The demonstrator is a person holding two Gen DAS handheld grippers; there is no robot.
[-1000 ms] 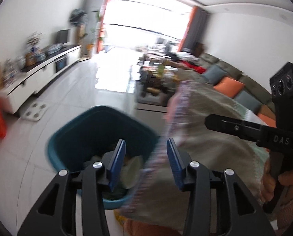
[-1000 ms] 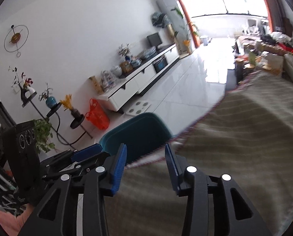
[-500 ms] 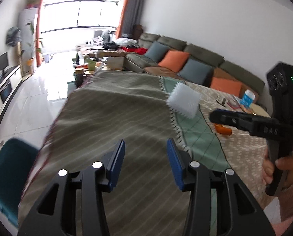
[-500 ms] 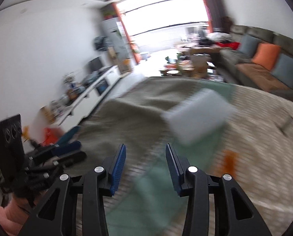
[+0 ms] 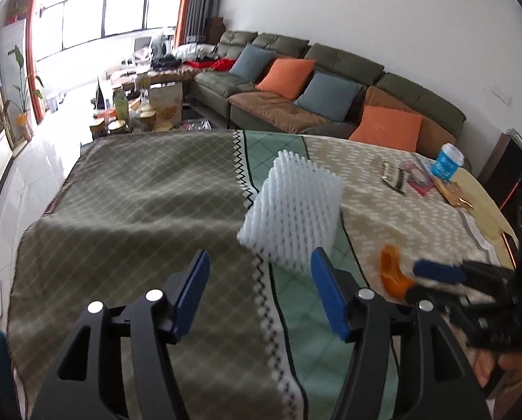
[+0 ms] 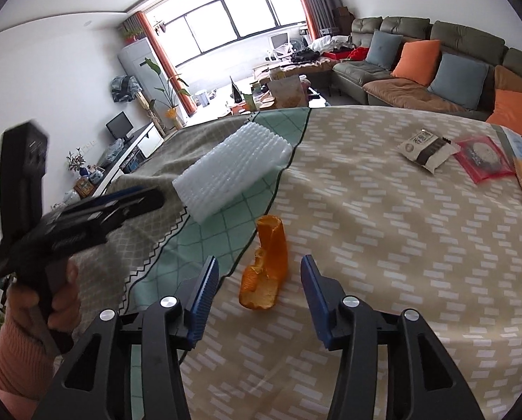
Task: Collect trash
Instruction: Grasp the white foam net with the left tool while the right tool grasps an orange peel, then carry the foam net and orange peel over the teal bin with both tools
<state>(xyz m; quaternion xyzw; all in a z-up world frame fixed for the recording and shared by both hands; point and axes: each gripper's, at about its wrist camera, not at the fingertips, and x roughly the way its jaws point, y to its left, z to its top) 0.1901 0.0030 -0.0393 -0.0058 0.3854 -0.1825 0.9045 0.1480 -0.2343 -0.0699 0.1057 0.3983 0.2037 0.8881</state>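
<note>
Right wrist view looks down at an orange peel (image 6: 266,269) lying on the tablecloth (image 6: 383,231), just ahead of the right gripper (image 6: 259,292) and in line with the gap between its blue pads; the jaws have just been opening and nothing is between them. A white foam net sleeve (image 6: 231,171) lies farther off to the left. In the left wrist view, the left gripper (image 5: 259,290) also has jaws parted and just widening, empty, with the foam sleeve just beyond its fingertips, slightly right of centre. Snack packets (image 6: 427,148) lie well apart at the table's far side.
</note>
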